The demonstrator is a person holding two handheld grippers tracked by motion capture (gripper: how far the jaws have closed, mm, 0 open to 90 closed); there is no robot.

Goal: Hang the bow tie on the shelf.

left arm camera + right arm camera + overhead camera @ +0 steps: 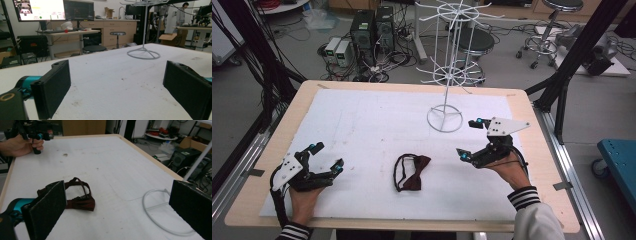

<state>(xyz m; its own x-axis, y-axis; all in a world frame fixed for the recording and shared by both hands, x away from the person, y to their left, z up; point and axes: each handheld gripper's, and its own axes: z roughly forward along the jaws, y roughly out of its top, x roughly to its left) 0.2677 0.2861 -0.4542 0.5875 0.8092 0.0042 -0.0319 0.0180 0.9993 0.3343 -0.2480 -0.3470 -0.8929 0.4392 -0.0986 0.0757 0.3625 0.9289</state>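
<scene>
Item one: bow tie (412, 172), dark maroon, with its strap looped to one side, lying flat on the white mat (362, 125) toward the near edge, touched by nothing. In my right gripper view the bow tie (80, 201) sits just past my left-hand jaw, strap curled above the bow. Item two: my right gripper (471, 140), held on the far-right side of the bow tie and near it, jaws spread wide apart with nothing between them; its grey plate is uppermost. Item three: my left gripper (328, 156), on the opposite side of the bow tie and well apart from it, low over the mat, jaws likewise parted and bare. Item four: white wire display stand (445, 75), upright beyond the bow tie, its ring base (444, 118) resting on the mat and just beside my right gripper. Item five: wooden table (277, 150), its edge framing the mat around the bow tie.
</scene>
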